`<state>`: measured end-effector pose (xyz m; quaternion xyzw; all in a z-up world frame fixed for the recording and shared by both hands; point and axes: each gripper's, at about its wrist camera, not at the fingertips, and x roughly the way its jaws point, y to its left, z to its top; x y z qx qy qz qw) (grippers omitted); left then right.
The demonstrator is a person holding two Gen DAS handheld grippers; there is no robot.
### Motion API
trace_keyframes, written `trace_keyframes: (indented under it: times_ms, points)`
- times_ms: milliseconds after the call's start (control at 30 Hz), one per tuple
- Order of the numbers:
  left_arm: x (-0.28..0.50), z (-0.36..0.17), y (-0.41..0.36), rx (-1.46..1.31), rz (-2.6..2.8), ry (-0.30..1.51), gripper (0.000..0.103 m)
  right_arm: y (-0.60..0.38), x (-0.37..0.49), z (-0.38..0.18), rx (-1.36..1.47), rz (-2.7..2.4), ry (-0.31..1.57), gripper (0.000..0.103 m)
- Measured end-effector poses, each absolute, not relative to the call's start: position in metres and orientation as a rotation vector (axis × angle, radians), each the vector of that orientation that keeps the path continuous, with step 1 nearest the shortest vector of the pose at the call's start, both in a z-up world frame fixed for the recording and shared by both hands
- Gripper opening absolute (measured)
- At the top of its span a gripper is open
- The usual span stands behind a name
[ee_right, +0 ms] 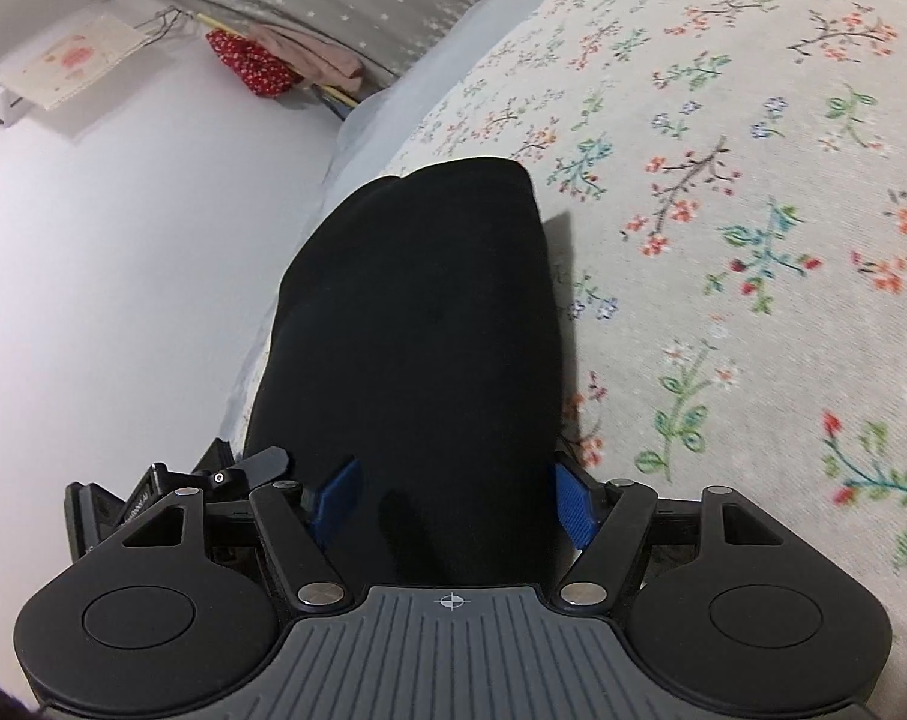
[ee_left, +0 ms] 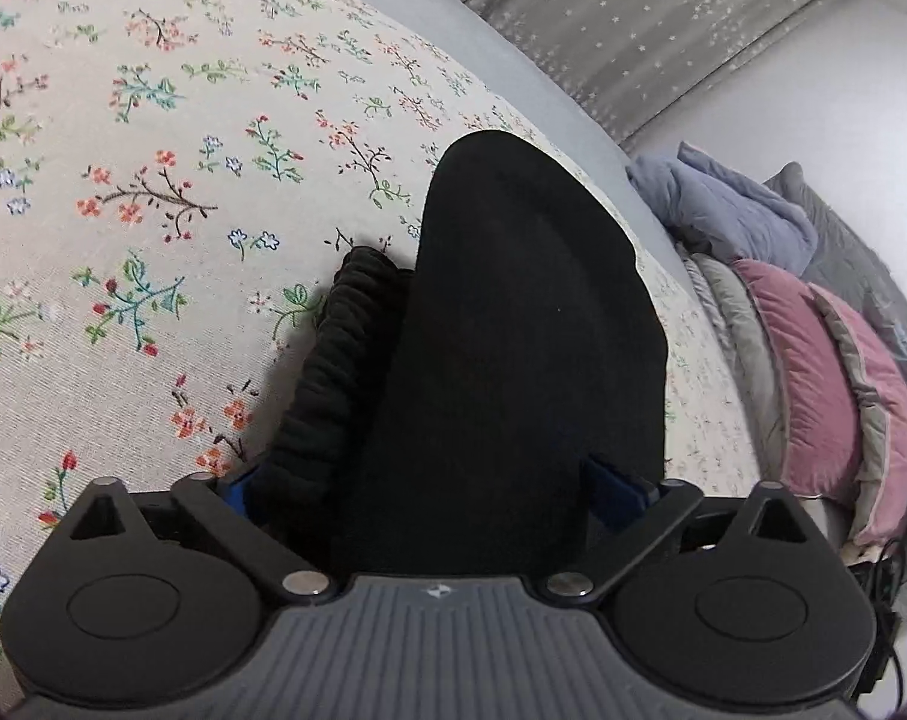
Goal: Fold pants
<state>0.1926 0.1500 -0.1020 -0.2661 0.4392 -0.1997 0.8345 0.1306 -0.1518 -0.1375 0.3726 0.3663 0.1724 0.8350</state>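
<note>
I had both tongs wide apart with the black pants between their blue pads; on the left tongs (ee_left: 417,492) the pads stood clear of the cloth, and on the right tongs (ee_right: 453,504) I saw gaps beside each pad too, so I judged neither was gripping. The pants (ee_left: 513,330) lay folded on the floral bedspread (ee_left: 153,180), stretching straight ahead of both tongs, with the gathered waistband (ee_left: 333,360) bunched just left of the left tongs' line; I judged that lump the chief risk, since a pad could snag it on withdrawal and drag the fold open; cloth draped over the tongs' inner parts could lift with them for the same reason; on the right, the pants sat near the bed's edge beside the wall, so a sideways pull might slide them off. My count: one pair of pants; two tongs; one bedspread; one pile of pillows and quilts (ee_left: 813,330) right of the left tongs.
</note>
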Motion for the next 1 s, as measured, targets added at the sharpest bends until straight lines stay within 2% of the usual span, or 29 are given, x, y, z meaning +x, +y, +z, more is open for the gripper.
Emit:
trace_keyframes:
  times_ms: [67,100,133,167,200,300,433,533,867,1000]
  points:
    - [0.191,-0.100,0.148,-0.535,-0.412,0.917,0.095,-0.145,0.134,-0.136,0.767,0.368,0.771,0.070]
    - [0.190,-0.100,0.147,-0.525,-0.410,0.910,0.092,-0.143,0.135,-0.135,0.752,0.373,0.768,0.066]
    - [0.190,-0.099,0.147,-0.515,-0.409,0.903,0.089,-0.140,0.136,-0.135,0.737,0.369,0.767,0.062]
    - [0.189,-0.098,0.147,-0.508,-0.407,0.895,0.088,-0.139,0.136,-0.134,0.719,0.358,0.771,0.045]
    - [0.188,-0.096,0.146,-0.497,-0.402,0.888,0.084,-0.139,0.136,-0.133,0.716,0.361,0.770,0.037]
    - [0.185,-0.090,0.140,-0.469,-0.386,0.851,0.074,-0.135,0.135,-0.124,0.691,0.366,0.749,0.030]
    - [0.185,-0.079,0.138,-0.486,-0.395,0.810,0.061,-0.129,0.133,-0.103,0.631,0.384,0.693,0.026]
    - [0.190,-0.075,0.134,-0.532,-0.405,0.798,0.056,-0.129,0.137,-0.087,0.582,0.404,0.661,0.023]
    - [0.230,-0.044,0.102,-0.643,-0.463,0.661,0.052,-0.156,0.167,-0.026,0.450,0.438,0.521,0.021]
    - [0.256,-0.039,0.071,-0.625,-0.475,0.651,0.052,-0.189,0.190,-0.021,0.471,0.439,0.499,0.021]
